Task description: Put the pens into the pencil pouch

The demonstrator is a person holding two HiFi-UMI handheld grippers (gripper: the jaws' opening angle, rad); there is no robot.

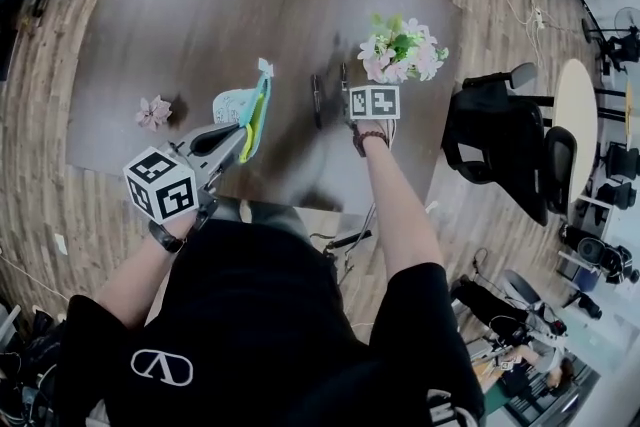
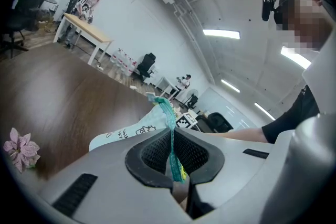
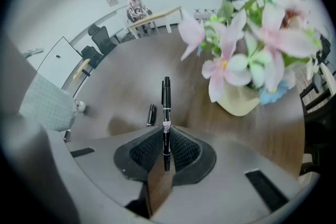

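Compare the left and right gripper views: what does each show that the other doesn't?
Left gripper view only: the pouch, its teal edge clamped in the left gripper, and a loose pink flower on the table. Right gripper view only: a black pen clamped in the right gripper, a second pen lying on the table, and a bouquet. Both: the dark table and a person at a pale desk far behind. A pale checked shape at the right gripper view's left edge may be the pouch; I can't tell.
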